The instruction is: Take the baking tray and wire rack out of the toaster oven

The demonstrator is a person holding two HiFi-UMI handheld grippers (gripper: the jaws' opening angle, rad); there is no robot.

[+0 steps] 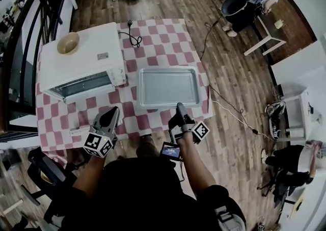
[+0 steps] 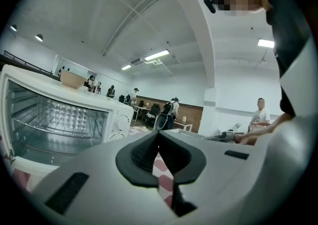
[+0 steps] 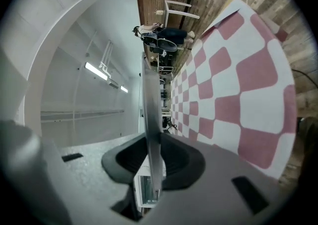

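One baking tray (image 1: 168,87) in right tool (image 1: 180,106); left tool (image 1: 114,111) clenched empty; one oven (image 1: 81,61).

Red-and-white checked cloth (image 1: 168,41) covers the worktop. Tan bowl (image 1: 68,43) stands far left. Black cord (image 1: 133,39) lies coiled on the cloth. Wooden floor (image 1: 229,82) carries a loose cable (image 1: 239,117). White side table (image 1: 269,28) stands far right.

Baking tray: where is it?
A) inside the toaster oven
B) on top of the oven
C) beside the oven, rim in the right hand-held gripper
C: the baking tray is out beside the toaster oven, near rim clamped in the right hand-held gripper.
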